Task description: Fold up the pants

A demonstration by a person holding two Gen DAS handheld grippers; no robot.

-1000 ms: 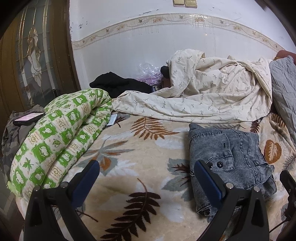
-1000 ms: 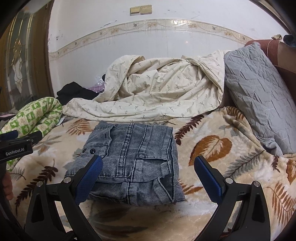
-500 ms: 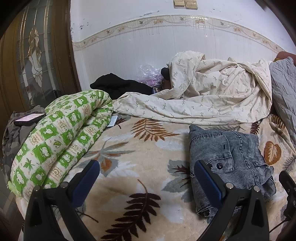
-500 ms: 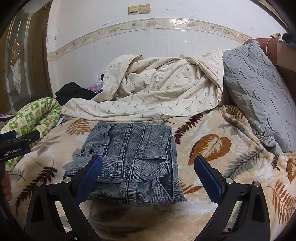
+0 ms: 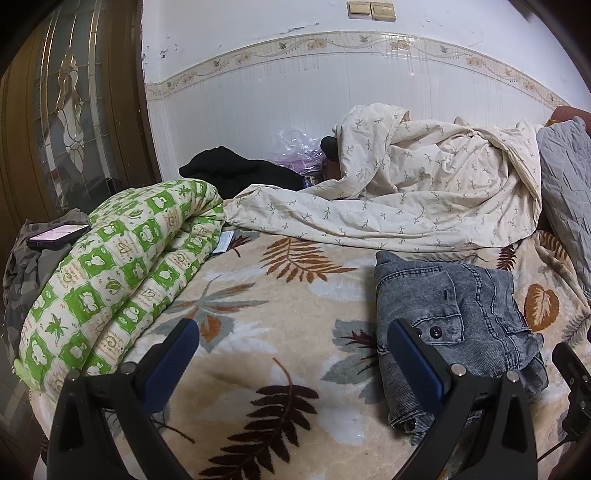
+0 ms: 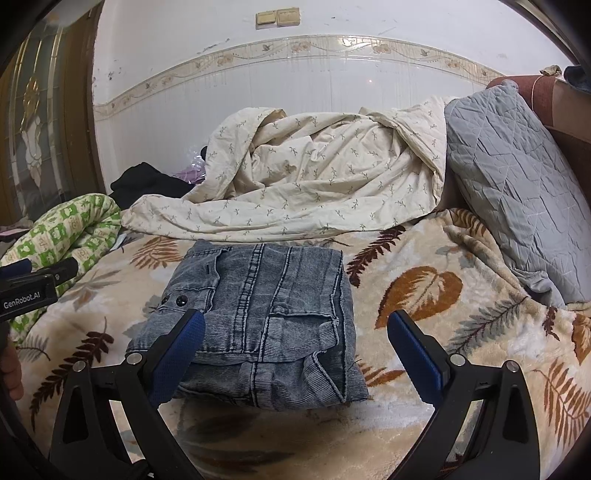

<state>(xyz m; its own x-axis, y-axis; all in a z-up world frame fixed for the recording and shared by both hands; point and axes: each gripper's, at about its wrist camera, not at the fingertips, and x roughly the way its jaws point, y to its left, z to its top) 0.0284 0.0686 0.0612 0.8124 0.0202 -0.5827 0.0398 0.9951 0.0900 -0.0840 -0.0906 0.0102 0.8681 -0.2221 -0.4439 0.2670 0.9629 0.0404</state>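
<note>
Folded pants (image 6: 258, 317) unmoved, jaws wide.

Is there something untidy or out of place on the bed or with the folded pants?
The pants lie folded in a compact stack, only their near-left corner splays out. The odd item is a phone lying screen-up on grey clothing at the bed's left edge, beside the green quilt.

You face a white wall (image 6: 314, 110) with a floral border (image 6: 295, 50) and two beige switches (image 6: 277, 17). A wooden door (image 5: 70, 110) with patterned glass stands left. The bed (image 5: 266, 306) carries a leaf-print blanket.
</note>
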